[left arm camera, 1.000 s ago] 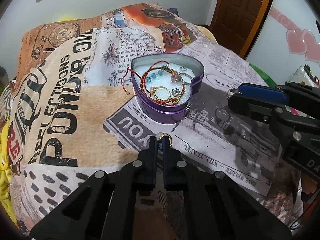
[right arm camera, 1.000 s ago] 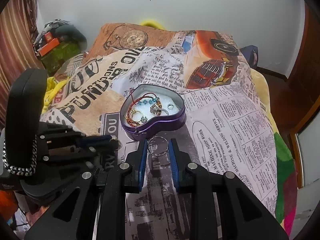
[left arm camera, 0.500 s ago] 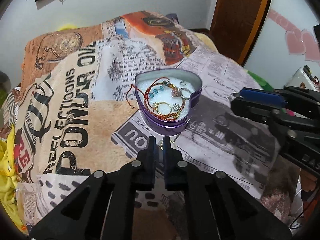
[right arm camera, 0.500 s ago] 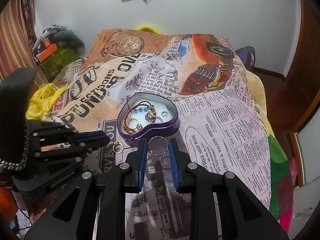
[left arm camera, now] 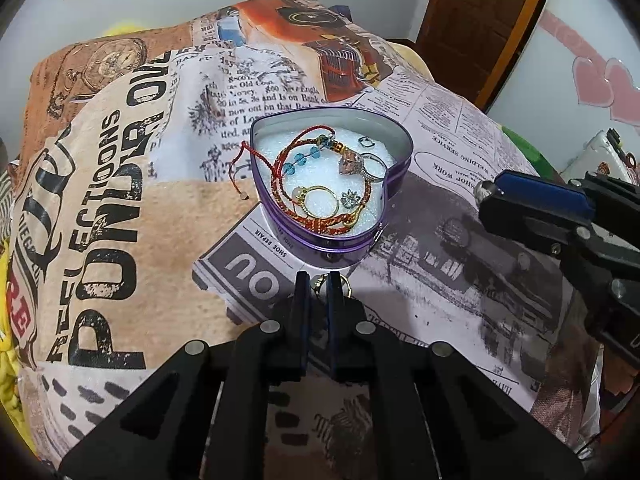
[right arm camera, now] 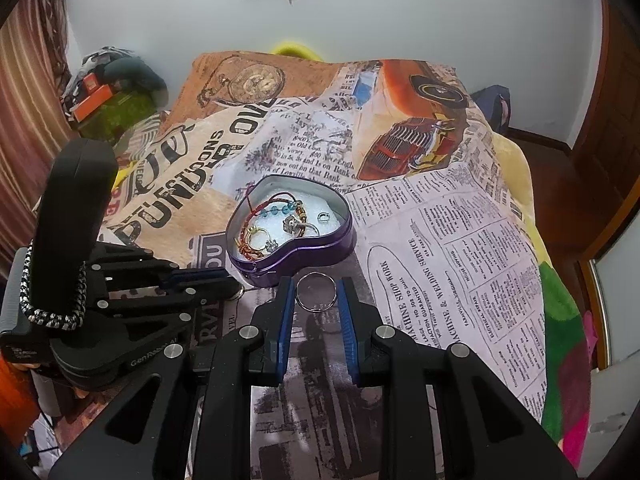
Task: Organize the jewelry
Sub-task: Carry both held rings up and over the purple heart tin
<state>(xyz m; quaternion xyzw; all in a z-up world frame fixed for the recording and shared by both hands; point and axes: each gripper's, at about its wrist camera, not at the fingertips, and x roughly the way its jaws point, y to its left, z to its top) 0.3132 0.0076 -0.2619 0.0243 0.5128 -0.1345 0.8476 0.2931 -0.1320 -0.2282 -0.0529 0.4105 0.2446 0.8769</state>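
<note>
A purple heart-shaped tin (left arm camera: 394,184) (right arm camera: 320,246) sits on the printed bed cover, holding a red cord bracelet (left arm camera: 288,160), a gold ring (left arm camera: 320,200) and several silver pieces. My left gripper (left arm camera: 317,282) is shut on a small gold ring (left arm camera: 320,280), held just in front of the tin; it shows at left in the right wrist view (right arm camera: 234,286). My right gripper (right arm camera: 317,290) is shut on a large silver ring (right arm camera: 317,291), held just in front of the tin; its fingers (left arm camera: 532,196) reach in from the right in the left wrist view.
The newspaper-print cover (right arm camera: 460,240) spans the whole bed. A wooden door (left arm camera: 480,20) stands behind on the right. Clutter with an orange box (right arm camera: 92,96) lies at the far left. Green and pink cloth (right arm camera: 564,344) hangs at the bed's right edge.
Both grippers have lifted and drawn back slightly, each still holding its ring. The tin and its contents have not moved.
</note>
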